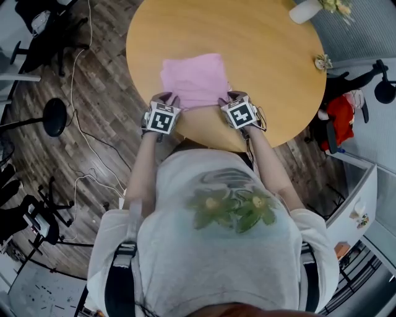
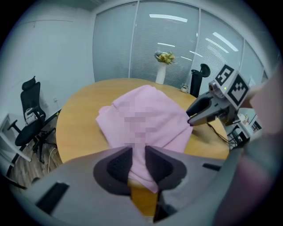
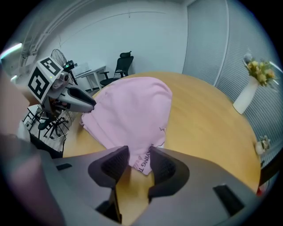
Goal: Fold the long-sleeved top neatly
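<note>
The pink long-sleeved top [image 1: 195,77] lies folded into a compact rectangle on the round wooden table [image 1: 266,56], close to the rim nearest the person. The left gripper [image 1: 167,99] sits at the top's near left corner. Its jaws stand narrowly apart with the hem between the pads, and no pinch or lift shows. The right gripper [image 1: 232,98] is at the near right corner. Its jaws are wider apart and straddle the corner that bears printed lettering (only partly readable), with bare wood showing below the cloth.

At the table's far rim, well apart from the top, stand a white vase [image 1: 304,10] of yellowish flowers and a small ornament [image 1: 322,62].

On the floor around the table are a black office chair [image 2: 28,119], a round black stand base [image 1: 54,116], trailing cables [image 1: 83,133] and a red garment [image 1: 339,117] on a seat.
</note>
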`<action>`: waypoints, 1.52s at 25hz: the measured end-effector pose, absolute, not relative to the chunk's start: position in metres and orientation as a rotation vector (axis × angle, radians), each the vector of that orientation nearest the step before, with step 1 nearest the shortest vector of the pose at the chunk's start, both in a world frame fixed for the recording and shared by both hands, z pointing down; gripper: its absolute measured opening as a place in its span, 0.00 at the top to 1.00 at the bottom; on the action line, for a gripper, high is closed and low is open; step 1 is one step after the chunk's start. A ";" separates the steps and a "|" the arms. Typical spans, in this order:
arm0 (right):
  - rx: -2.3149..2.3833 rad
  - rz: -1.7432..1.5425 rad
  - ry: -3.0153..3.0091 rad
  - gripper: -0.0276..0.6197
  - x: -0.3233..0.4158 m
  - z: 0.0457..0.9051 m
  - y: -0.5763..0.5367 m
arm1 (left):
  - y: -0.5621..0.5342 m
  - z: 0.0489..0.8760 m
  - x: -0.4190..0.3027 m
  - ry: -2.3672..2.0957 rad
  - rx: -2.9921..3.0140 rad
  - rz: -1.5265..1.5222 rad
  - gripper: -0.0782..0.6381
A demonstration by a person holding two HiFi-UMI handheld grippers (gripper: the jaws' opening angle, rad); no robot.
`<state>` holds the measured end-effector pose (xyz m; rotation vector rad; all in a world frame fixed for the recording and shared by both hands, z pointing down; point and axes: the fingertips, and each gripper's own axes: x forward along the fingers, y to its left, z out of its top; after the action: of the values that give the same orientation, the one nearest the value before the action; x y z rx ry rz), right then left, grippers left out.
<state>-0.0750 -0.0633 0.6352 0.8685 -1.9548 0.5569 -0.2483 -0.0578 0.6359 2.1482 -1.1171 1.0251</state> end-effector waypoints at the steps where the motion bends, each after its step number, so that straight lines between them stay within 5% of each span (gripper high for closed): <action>1: 0.876 0.570 -1.965 0.69 -0.073 0.631 -0.064 | -0.058 0.631 -0.247 -1.131 2.144 1.005 0.79; 19: 1.051 0.519 -2.292 0.69 -0.083 0.510 -0.071 | -0.064 0.506 -0.225 -1.376 2.237 0.552 0.79; 27: 1.070 0.423 -2.391 0.89 -0.087 0.463 -0.067 | -0.057 0.458 -0.203 -1.458 2.320 0.524 0.87; 38: 0.985 0.344 -2.498 0.93 -0.087 0.414 -0.043 | -0.042 0.412 -0.151 -1.482 2.339 0.408 0.88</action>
<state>-0.0871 -0.0431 0.4143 0.9846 -2.4984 0.3437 -0.1511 -0.0415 0.4120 2.3389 -1.4820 0.4075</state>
